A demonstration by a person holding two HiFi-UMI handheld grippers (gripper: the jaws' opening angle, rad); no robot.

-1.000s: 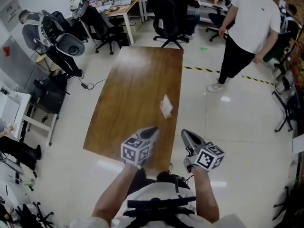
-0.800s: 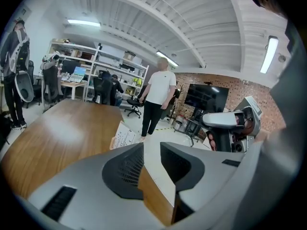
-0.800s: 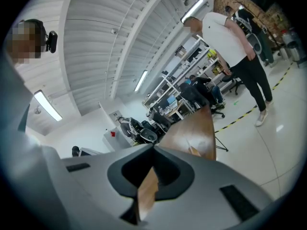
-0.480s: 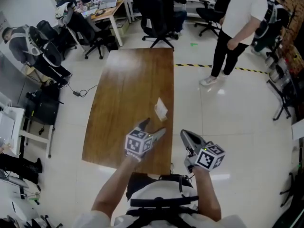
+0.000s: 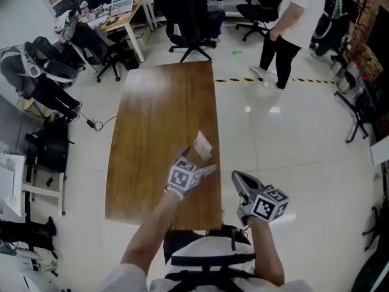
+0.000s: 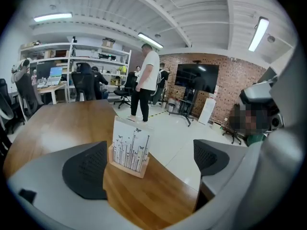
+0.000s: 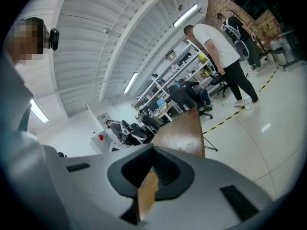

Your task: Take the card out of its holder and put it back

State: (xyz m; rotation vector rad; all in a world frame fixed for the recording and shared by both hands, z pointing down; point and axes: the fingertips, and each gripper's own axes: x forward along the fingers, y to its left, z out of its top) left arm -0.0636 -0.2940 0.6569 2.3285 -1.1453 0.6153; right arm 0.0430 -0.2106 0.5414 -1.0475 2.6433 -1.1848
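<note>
A white card [image 5: 202, 143] printed with thin stems and butterflies [image 6: 130, 146] stands upright in a small wooden holder [image 6: 125, 166] near the right edge of the brown table [image 5: 158, 120]. My left gripper [image 5: 199, 161] hangs over the table just short of the card. Its jaws have just been opening and now stand wide, with nothing between the pads [image 6: 86, 169]. The card stands a little ahead of the left gripper [image 6: 151, 172], partly hidden behind the left pad. My right gripper [image 5: 238, 180] hovers off the table's near right corner, shut [image 7: 153, 176] and empty.
A person in a white shirt [image 5: 285, 23] stands on the tiled floor beyond the table's far right corner. Office chairs [image 5: 188, 17] and desks [image 5: 115, 11] crowd the far end. Yellow-black tape [image 5: 304, 81] marks the floor. The table's right edge [image 5: 217, 157] runs close beside the card.
The left gripper has moved forward and down over the table toward the card, and its jaws went from shut to wide open. The right gripper has hardly moved.
</note>
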